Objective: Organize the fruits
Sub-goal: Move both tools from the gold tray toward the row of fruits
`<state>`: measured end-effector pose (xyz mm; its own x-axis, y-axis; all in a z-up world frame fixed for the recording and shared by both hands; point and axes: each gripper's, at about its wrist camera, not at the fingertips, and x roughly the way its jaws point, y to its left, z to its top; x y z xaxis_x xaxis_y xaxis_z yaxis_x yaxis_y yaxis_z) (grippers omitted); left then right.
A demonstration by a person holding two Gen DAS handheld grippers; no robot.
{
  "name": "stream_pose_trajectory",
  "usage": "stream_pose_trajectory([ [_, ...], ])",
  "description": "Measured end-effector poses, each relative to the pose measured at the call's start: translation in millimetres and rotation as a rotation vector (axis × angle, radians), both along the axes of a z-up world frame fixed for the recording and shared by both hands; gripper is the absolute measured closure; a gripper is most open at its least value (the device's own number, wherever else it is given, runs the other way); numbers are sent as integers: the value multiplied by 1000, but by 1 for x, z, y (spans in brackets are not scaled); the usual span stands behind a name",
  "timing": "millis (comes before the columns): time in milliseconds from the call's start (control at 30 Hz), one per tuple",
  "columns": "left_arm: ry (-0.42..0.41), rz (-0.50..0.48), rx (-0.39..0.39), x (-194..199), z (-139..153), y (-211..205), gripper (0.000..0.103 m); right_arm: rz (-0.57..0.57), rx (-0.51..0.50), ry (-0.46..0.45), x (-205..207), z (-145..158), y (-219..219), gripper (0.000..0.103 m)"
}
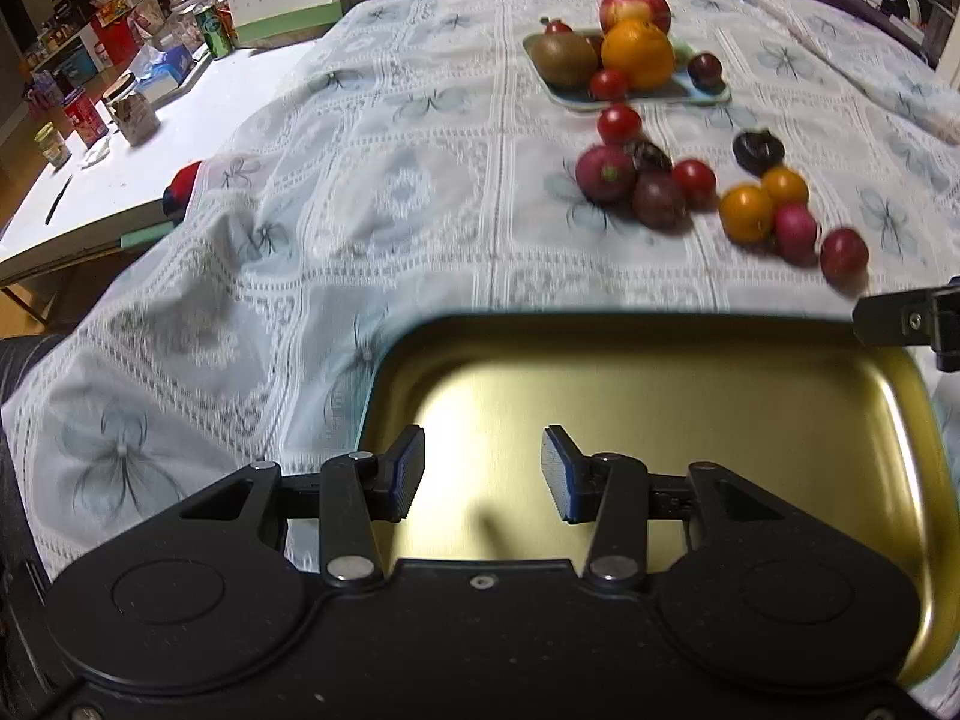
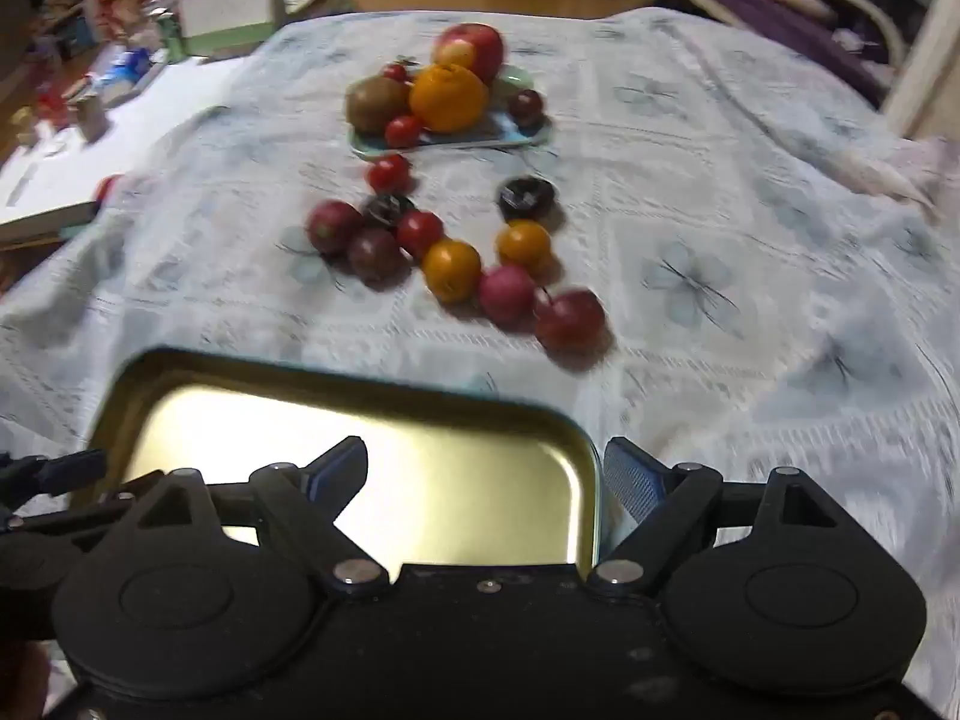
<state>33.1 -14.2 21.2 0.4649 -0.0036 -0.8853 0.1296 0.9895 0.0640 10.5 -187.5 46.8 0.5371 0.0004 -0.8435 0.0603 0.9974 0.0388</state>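
A pale blue-white lace tablecloth (image 1: 372, 192) with a butterfly pattern covers the surface, rumpled at its left edge; on it, nearest, lies an empty gold metal tray (image 1: 660, 348); farther off, a light green tray (image 1: 690, 93) piled with fruit; between the two, loose small fruits (image 2: 450, 267) lie clustered directly on the cloth, red, orange and dark purple.

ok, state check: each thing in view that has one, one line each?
Gold tray: empty, flat on the cloth.
Blue tray: loaded with apple, orange, kiwi and small fruits.
Loose fruits: scattered on the cloth between the trays, none held.
Left gripper: open, nothing between the pads, over the gold tray.
Right gripper: open, empty, at the gold tray's corner.
Tablecloth: spread, wrinkled at the left edge.
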Motion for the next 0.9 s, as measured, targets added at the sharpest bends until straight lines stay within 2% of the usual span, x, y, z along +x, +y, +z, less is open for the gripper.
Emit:
stream_pose_trajectory([
  [100,-8,-3,-11,12,4,-1,51,73,20,65,25,3,-12,14],
  [167,-3,-18,-16,22,6,-4,51,37,26,55,35,5,-22,12],
  [267,-4,-20,-10,37,6,-9,51,-5,-37,42,54,3,-34,12],
  [467,5,-30,-37,71,7,-18,51,-2,-30,91,95,-6,-59,12],
  [533,1,-24,-46,81,8,-20,51,-18,-7,81,105,-4,-67,12],
  [633,-31,-18,-31,92,8,-26,51,-102,7,63,119,-4,-78,12],
  [767,-25,-31,-21,111,5,-30,51,-185,-29,-13,137,-6,-86,12],
  [800,-18,-32,-38,115,5,-29,51,-174,-37,-6,145,-7,-87,12],
  [900,6,-48,-76,126,4,-29,51,-162,-39,90,167,-16,-93,13],
])
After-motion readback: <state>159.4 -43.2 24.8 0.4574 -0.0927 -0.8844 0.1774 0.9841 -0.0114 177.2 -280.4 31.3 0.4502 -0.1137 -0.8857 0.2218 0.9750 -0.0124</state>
